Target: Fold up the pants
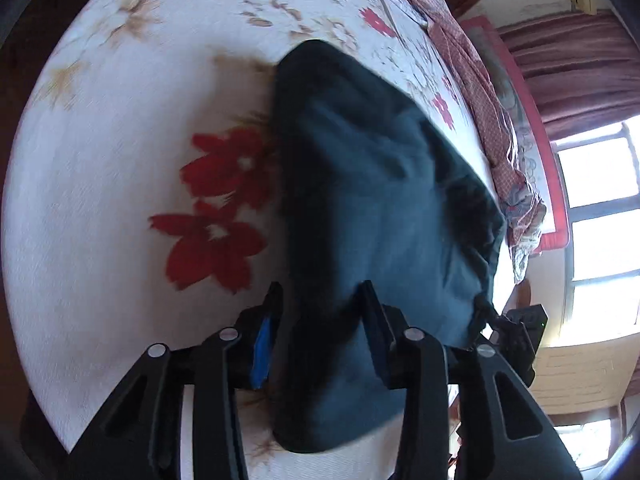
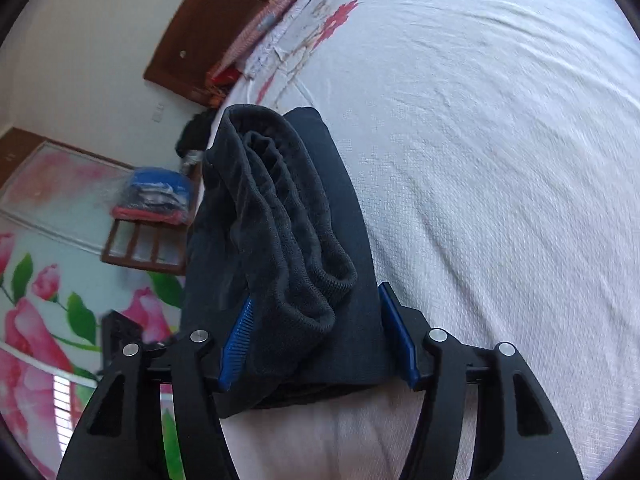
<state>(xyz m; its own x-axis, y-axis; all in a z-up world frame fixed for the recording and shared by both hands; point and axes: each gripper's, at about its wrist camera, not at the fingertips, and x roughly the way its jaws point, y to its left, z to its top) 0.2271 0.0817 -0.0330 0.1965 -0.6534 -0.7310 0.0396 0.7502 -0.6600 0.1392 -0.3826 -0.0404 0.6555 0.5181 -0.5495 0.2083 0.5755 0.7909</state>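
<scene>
Lengthwise, the dark pants [image 1: 372,200] ran away from both wrist cameras over the floral bedsheet [image 1: 132,152]. Left gripper [image 1: 320,332] was clamped on the near cloth edge; right gripper [image 2: 320,344] likewise pinched the bundle between its blue pads [image 2: 236,344]. Only the right view showed the ribbed waistband [image 2: 288,240] rolled on top; only the left showed the window [image 1: 600,208].
</scene>
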